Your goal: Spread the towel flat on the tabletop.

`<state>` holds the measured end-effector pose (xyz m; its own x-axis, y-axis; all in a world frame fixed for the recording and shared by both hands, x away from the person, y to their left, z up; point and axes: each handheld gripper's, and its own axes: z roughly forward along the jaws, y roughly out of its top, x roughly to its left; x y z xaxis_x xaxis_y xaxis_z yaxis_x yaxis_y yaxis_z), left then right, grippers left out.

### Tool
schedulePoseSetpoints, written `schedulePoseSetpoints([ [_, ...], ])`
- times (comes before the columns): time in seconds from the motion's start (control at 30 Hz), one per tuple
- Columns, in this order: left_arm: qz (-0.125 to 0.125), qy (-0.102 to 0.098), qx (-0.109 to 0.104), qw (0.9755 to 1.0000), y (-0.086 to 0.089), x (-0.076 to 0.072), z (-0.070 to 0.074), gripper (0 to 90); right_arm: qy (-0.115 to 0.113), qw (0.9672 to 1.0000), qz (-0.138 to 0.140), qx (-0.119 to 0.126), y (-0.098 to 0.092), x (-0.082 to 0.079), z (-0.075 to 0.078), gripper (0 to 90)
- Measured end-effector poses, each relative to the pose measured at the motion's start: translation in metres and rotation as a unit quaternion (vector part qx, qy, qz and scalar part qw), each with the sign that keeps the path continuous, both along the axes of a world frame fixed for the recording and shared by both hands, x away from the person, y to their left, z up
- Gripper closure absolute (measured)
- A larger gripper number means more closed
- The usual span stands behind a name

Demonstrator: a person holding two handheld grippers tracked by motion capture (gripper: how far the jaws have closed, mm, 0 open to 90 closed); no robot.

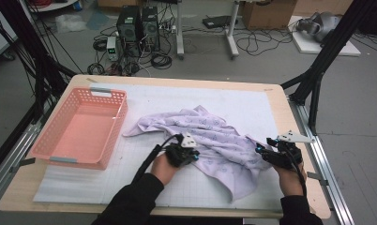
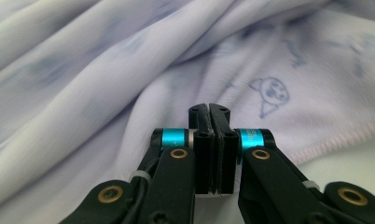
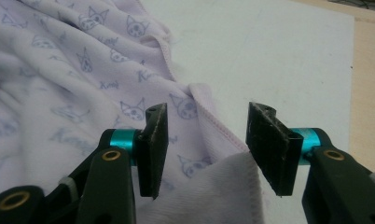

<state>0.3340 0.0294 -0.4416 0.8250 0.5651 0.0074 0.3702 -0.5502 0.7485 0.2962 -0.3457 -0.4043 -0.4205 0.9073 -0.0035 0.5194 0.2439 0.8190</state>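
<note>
Nearest the high camera, the person's dark sleeves reach in over the bottom edge of the table (image 1: 290,101), whose white gridded mat (image 1: 252,105) carries everything. Largest on it is the pale lilac towel (image 1: 210,136) with small printed cat faces, lying crumpled and unfolded across the mat's middle and right, one corner trailing toward the near edge. To its left, well apart from the cloth, stands the pink basket (image 1: 109,133), with nothing inside. The work looks barely begun: no fold is made and nothing is in the basket; what appears to be in hand is taking hold of the cloth to spread or fold it. The left gripper (image 2: 209,109) rests at the towel's near edge, its jaws pressed together; whether a fold of cloth is pinched between them cannot be told. The right gripper (image 3: 206,135) is released, its jaws standing apart on either side of the towel's stitched hem at the right corner, not yet gripping it.
</note>
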Motion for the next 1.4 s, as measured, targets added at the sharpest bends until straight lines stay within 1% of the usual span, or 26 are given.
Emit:
schedulePoseSetpoints([
  [0.03,0.0,0.0,0.0,1.0,0.0,0.0,0.0,88.2,0.001,1.0,-0.001,0.0,0.0,0.0,0.0,48.0],
  [0.07,0.029,0.007,-0.008,0.9995,0.027,0.003,0.001,88.2,0.001,1.0,-0.001,0.001,0.0,0.0,0.0,48.1],
  [0.1,0.042,0.003,-0.005,0.9991,0.04,0.004,0.002,88.2,0.0,1.0,0.001,0.001,0.0,0.0,0.0,48.0],
  [0.13,0.042,0.003,-0.005,0.9991,0.04,0.004,0.002,88.2,0.001,1.0,0.001,0.001,0.001,0.001,-0.001,48.0],
  [0.27,0.088,-0.006,0.006,0.9961,0.079,0.007,0.007,88.1,0.006,0.9999,0.01,-0.001,0.008,0.002,-0.001,48.0],
  [0.3,0.115,-0.013,0.013,0.9932,0.095,0.008,0.009,88.2,0.006,0.9999,0.013,-0.001,0.009,0.002,0.0,48.0],
  [0.33,0.129,-0.019,0.013,0.9914,0.102,0.009,0.011,88.1,0.006,0.9999,0.016,0.001,0.011,0.003,0.0,47.8],
  [0.37,0.129,-0.019,0.013,0.9914,0.102,0.009,0.011,88.2,0.006,0.9999,0.016,0.001,0.011,0.003,0.0,47.8],
  [0.4,0.156,-0.028,0.014,0.9873,0.112,0.011,0.013,88.1,0.005,0.9997,0.022,0.001,0.015,0.004,0.0,47.6],
  [0.43,0.156,-0.028,0.014,0.9873,0.112,0.011,0.013,88.1,0.007,0.9997,0.024,0.004,0.017,0.005,-0.001,47.4],
  [0.47,0.166,-0.029,0.01,0.9856,0.115,0.013,0.012,88.1,0.008,0.9996,0.028,0.006,0.019,0.007,-0.001,47.3],
  [0.63,0.169,-0.038,0.011,0.9848,0.112,0.015,0.011,87.9,0.016,0.9982,0.053,0.021,0.036,0.011,-0.002,46.8],
  [0.67,0.17,-0.039,0.012,0.9846,0.111,0.015,0.01,87.9,0.025,0.9967,0.073,0.024,0.049,0.013,-0.003,48.1],
  [0.7,0.17,-0.039,0.012,0.9846,0.111,0.015,0.01,87.9,0.025,0.9967,0.073,0.024,0.049,0.013,-0.003,48.1],
  [0.77,0.174,-0.041,0.007,0.9839,0.112,0.016,0.01,87.8,0.042,0.9925,0.112,0.025,0.072,0.017,-0.008,52.0],
  [0.8,0.174,-0.041,0.007,0.9839,0.112,0.016,0.01,87.9,0.047,0.9914,0.121,0.011,0.079,0.019,-0.01,53.5],
  [0.83,0.177,-0.041,0.007,0.9834,0.113,0.017,0.01,87.8,0.055,0.991,0.121,-0.008,0.086,0.021,-0.013,59.5],
  [0.9,0.179,-0.041,0.007,0.983,0.113,0.018,0.01,87.9,0.07,0.9885,0.13,-0.032,0.093,0.026,-0.02,80.7],
  [0.93,0.181,-0.041,0.006,0.9827,0.114,0.018,0.009,87.9,0.075,0.9876,0.13,-0.046,0.093,0.028,-0.021,86.7],
  [1.0,0.19,-0.044,0.0,0.9808,0.115,0.02,0.009,87.9,0.064,0.9886,0.115,-0.074,0.088,0.029,-0.021,87.8],
  [1.03,0.19,-0.044,0.0,0.9808,0.115,0.02,0.009,87.9,0.056,0.9897,0.103,-0.083,0.084,0.03,-0.019,88.0],
  [1.13,0.194,-0.048,-0.005,0.9797,0.11,0.025,0.007,87.9,0.035,0.9937,0.07,-0.081,0.067,0.037,-0.015,88.2],
  [1.2,0.195,-0.056,0.0,0.9792,0.105,0.027,0.007,88.0,0.021,0.9944,0.054,-0.088,0.062,0.044,-0.013,88.2],
  [1.3,0.198,-0.064,0.001,0.9781,0.098,0.033,0.01,88.0,-0.005,0.9917,0.036,-0.124,0.064,0.058,-0.012,88.1],
  [1.33,0.201,-0.071,-0.002,0.977,0.096,0.035,0.01,87.9,-0.011,0.9911,0.028,-0.13,0.065,0.064,-0.012,88.1],
  [1.4,0.202,-0.071,-0.006,0.9768,0.094,0.037,0.009,87.9,-0.025,0.9891,0.014,-0.145,0.066,0.074,-0.014,88.1],
])
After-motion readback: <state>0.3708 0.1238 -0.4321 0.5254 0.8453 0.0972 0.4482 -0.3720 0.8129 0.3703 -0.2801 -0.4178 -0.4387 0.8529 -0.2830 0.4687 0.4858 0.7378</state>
